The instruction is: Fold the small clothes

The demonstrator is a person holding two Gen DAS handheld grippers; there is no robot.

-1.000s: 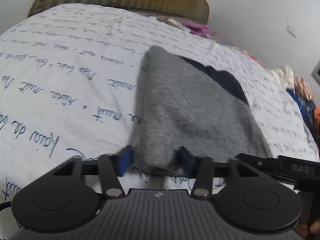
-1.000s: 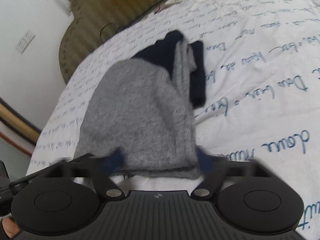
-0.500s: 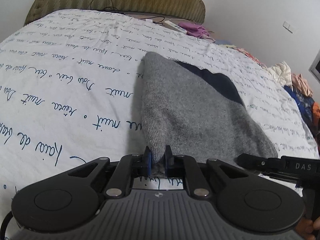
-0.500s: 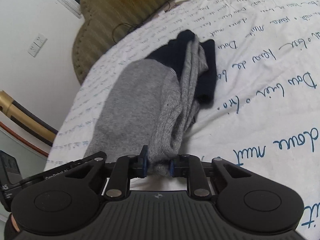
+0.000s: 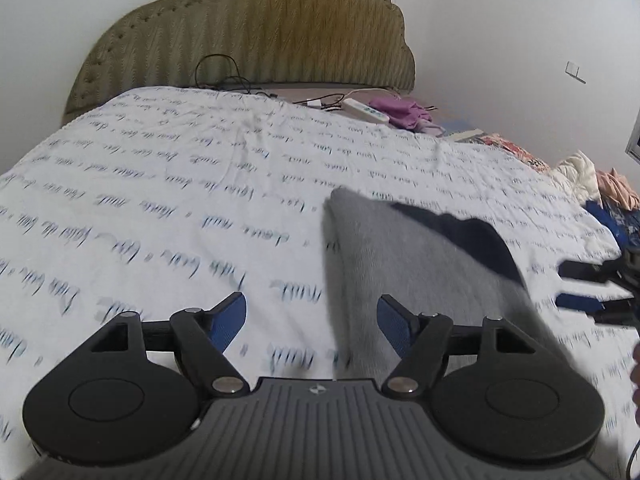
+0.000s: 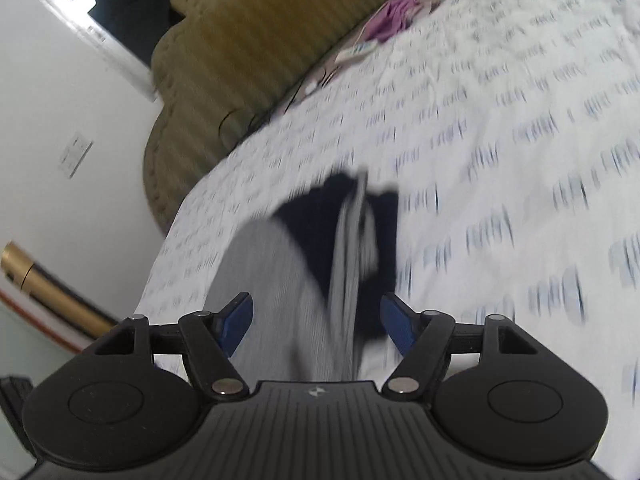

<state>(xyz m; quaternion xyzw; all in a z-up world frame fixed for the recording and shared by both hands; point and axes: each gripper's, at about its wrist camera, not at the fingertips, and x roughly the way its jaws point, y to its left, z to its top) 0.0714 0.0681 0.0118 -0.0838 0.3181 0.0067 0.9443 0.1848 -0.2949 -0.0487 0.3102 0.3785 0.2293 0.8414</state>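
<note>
Bed (image 5: 168, 200) fills both views, its white cover printed with blue script, an olive headboard (image 5: 256, 28) at twelve o'clock. On it lies the grey sweater (image 5: 404, 276) with a navy panel, stretching from about one o'clock in the left wrist view down to the camera's lower edge; in the right wrist view the same garment (image 6: 276, 292) runs from twelve o'clock toward six, with a raised ridge of doubled fabric along its right side. A heap of other clothes (image 5: 600, 188) sits at three o'clock by the bed's edge, a purple cloth (image 5: 400, 108) and a power strip (image 5: 366, 110) near the headboard.

Left tool (image 5: 312, 326) stands with its blue pads wide apart, gripping nothing; the sweater's left edge passes between them. Right tool (image 6: 316, 320) is likewise spread, the garment below and between its pads, unheld. Both frames are motion-blurred, so whether the fold lies flat is hard to say.

Released knit tends to spring back: the standing ridge could slump and spoil the fold. A pad dragging across loose wool might also snag it and pull the layers askew.
</note>
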